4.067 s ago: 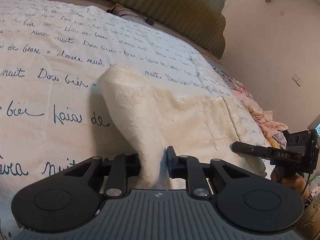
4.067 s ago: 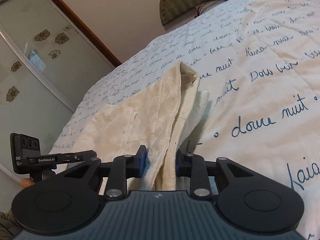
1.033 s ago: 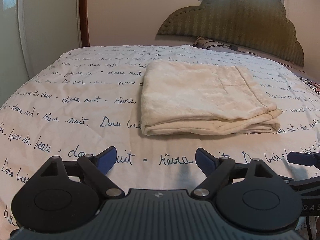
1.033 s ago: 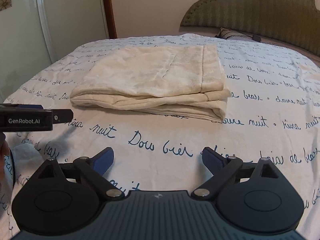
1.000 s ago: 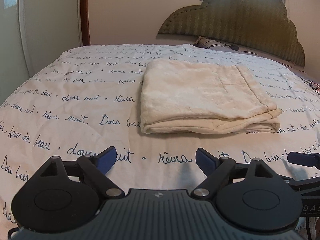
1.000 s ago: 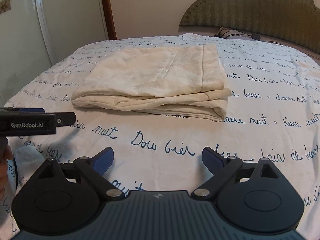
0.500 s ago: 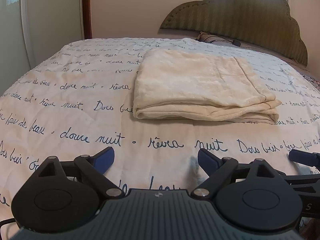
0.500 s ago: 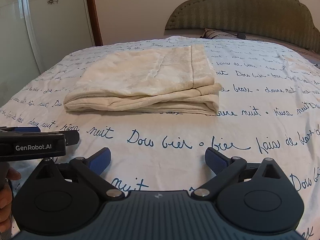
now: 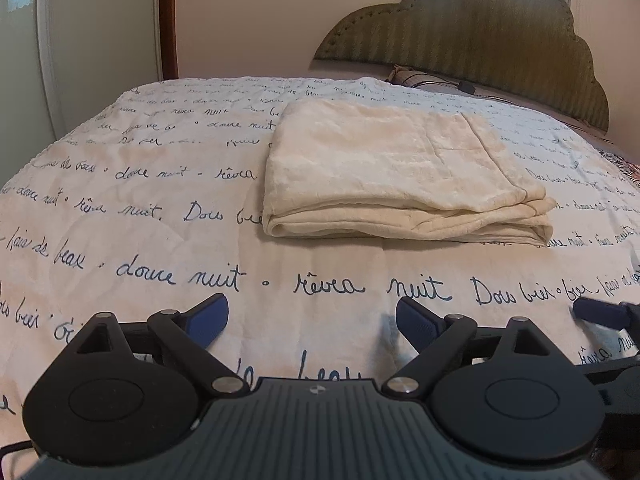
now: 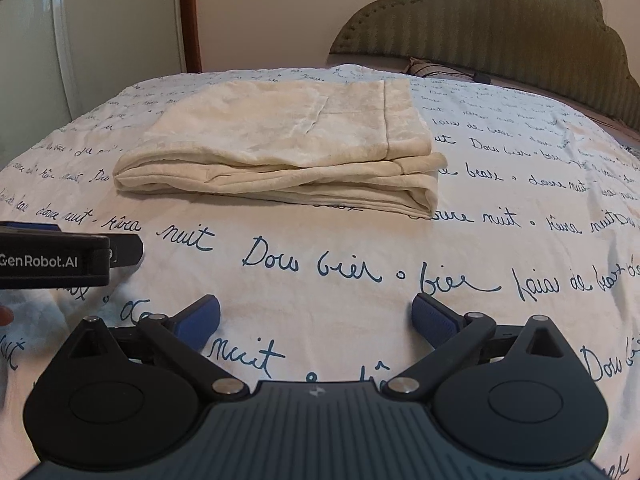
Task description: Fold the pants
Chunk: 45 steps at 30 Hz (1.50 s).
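Observation:
The cream pants [image 9: 400, 176] lie folded into a flat rectangular stack on the white bedspread [image 9: 160, 240] printed with blue script. In the right wrist view the same pants [image 10: 288, 152] sit ahead and slightly left. My left gripper [image 9: 312, 316] is open, well short of the stack, with only bedspread between its blue pads. My right gripper [image 10: 316, 314] is open as wide, also short of the stack and holding nothing. Part of the left gripper's body [image 10: 60, 254] shows at the left edge of the right wrist view.
A green padded headboard [image 9: 480, 40] stands behind the bed, with a pillow [image 9: 416, 78] and a dark cable at its foot. A pale wardrobe door [image 10: 28, 60] and a wooden door frame [image 9: 168, 20] stand to the left. Patterned fabric [image 9: 628, 164] lies at the bed's right edge.
Both grippers, shut on the raised pants four seconds ago, let go; the pants lie folded. Over the last second both views shifted slightly and the right jaws spread a little wider.

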Motion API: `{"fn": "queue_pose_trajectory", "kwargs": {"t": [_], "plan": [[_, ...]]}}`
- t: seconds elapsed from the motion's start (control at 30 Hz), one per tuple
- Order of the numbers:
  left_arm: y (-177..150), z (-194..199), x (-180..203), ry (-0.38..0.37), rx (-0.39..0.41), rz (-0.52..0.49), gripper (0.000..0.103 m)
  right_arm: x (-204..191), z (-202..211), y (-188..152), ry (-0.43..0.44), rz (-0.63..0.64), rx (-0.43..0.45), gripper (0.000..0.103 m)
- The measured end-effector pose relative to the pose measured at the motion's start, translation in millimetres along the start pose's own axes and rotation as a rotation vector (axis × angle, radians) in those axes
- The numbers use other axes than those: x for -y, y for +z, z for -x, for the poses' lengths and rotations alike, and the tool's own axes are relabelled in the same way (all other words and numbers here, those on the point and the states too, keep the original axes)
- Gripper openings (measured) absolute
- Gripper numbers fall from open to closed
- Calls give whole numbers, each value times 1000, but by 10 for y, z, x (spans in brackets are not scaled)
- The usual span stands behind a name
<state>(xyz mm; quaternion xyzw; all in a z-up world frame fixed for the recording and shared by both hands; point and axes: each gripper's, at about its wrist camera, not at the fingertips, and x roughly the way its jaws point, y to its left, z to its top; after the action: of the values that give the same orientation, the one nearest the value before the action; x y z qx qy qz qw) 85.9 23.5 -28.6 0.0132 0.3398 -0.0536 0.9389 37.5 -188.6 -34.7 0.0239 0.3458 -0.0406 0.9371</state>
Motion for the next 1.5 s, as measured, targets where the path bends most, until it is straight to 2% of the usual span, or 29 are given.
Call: {"fn": "queue_pose_trajectory", "kwargs": {"t": [0.07, 0.13, 0.17, 0.2, 0.23, 0.33, 0.4, 0.43, 0.47, 0.53, 0.63, 0.77, 0.9, 1.03, 1.07, 1.17, 1.27, 1.33, 1.4, 1.5], "plan": [[34, 4, -28, 21, 21, -27, 93, 107, 196, 60, -30, 6, 136, 103], [80, -15, -71, 40, 36, -33, 93, 205, 309, 127, -119, 85, 247, 103], [110, -37, -106, 39, 35, -24, 93, 253, 281, 175, -169, 142, 235, 103], [140, -62, -139, 34, 30, -9, 93, 312, 203, 229, -186, 187, 178, 103], [168, -86, -171, 28, 24, 9, 93, 403, 116, 276, -172, 199, 134, 103], [226, -125, -247, 12, 10, 59, 93, 698, -69, 362, -86, 88, 109, 101], [241, -137, -280, 7, 8, 76, 93, 767, -167, 402, -80, 71, 99, 77], [248, -145, -286, 9, 6, 77, 93, 777, -218, 420, -86, 72, 93, 57], [255, -152, -285, 11, 5, 74, 93, 785, -266, 444, -86, 76, 81, 45], [269, -159, -276, 14, 6, 62, 93, 765, -374, 472, -82, 102, 36, 37], [290, -156, -250, 8, 21, 51, 93, 694, -391, 487, -46, 123, 40, 37], [364, -234, -181, 6, 19, 34, 93, 597, -538, 541, -53, 149, 23, 37], [408, -285, -118, 92, 28, -48, 93, 720, -608, 556, -122, 95, 24, 36], [436, -163, -226, 46, 82, -37, 93, 814, -489, 481, -91, 81, -11, 36], [470, -156, -248, 33, 93, -23, 93, 836, -407, 487, -79, 76, 4, 36], [609, -227, -246, 19, 114, 15, 94, 869, -178, 640, -18, 38, 121, 36], [759, -400, -178, 35, 126, 31, 96, 691, -267, 847, 26, 98, 152, 36], [774, -582, -100, 63, 72, -12, 97, 573, -462, 905, 26, 139, 129, 36], [708, -659, -57, 73, 22, -57, 93, 548, -686, 870, -1, 134, 34, 35], [531, -390, -114, 40, 71, -49, 96, 587, -566, 732, -8, 94, 54, 35]]}}
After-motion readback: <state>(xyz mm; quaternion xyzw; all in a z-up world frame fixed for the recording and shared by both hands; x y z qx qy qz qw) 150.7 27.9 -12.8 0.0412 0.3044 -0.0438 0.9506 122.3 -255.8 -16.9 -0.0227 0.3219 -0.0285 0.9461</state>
